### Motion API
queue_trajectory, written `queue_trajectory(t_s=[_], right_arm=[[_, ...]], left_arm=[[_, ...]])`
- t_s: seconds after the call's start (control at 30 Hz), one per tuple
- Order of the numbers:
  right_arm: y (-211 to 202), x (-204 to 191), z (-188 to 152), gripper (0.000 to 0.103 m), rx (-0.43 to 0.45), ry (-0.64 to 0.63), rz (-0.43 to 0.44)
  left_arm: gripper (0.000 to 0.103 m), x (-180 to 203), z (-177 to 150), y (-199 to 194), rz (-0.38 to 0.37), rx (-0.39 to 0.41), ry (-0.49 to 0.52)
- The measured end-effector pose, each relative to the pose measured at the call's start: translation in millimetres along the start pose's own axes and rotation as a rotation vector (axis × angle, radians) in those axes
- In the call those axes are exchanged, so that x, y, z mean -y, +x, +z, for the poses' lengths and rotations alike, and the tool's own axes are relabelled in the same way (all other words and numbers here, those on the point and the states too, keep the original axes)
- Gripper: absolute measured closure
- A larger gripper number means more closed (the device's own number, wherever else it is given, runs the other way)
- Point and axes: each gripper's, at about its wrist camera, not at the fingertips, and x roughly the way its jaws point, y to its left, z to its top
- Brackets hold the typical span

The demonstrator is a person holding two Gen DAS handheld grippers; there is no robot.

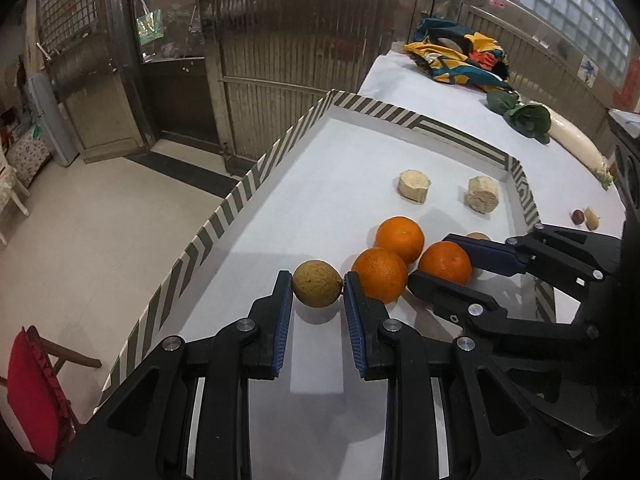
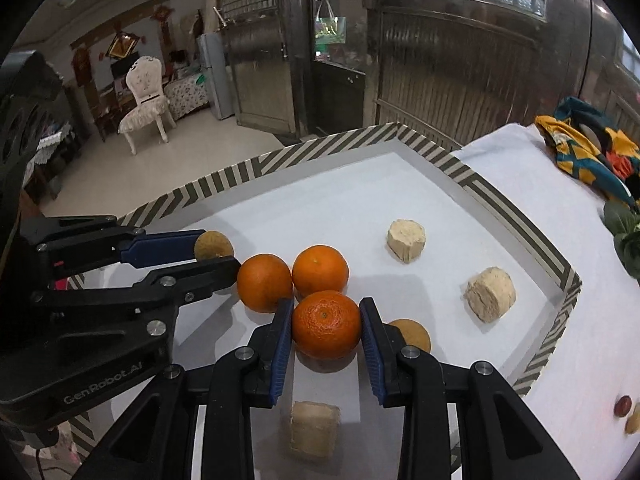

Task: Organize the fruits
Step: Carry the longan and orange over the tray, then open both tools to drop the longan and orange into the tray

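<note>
I use the striped-rim tray on the bench as the landmark. Inside it, near its close edge, three fruits form a cluster. My left claw is closed on a brownish-green round fruit, both pads touching its sides, just left of the cluster. My right claw is closed on an orange, the nearest of the three; this orange touches or nearly touches the two other oranges behind it.

The coming move turns on this: each held fruit lies straight ahead between its own pads, and both fruits are round, so no long axis governs placement. I judge that the two claws sit close together, so the oranges between them could be knocked.

The right wrist view shows a pale cut cylinder below the claw and a brown round fruit just right of the held orange; the left view largely hides these. The left view alone shows a white radish outside the tray.
</note>
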Motion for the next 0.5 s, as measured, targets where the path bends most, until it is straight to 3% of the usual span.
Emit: queue_trajectory(t_s=[0.13,0.3,0.5], right_arm=[[-1,0,-5,0.07,-0.019,0.029,0.029],[-14,2,-11,0.07,0.006,0.054,0.023],[-55,12,-22,0.07,0.089,0.111,0.035]], left_arm=[[0.071,-1,-1,1,0.013,-0.01,-0.006],[0.037,-1,-1,-8,0.029,0.02,-0.026],[0.035,20,2,-28,0.004,0.08,0.004]])
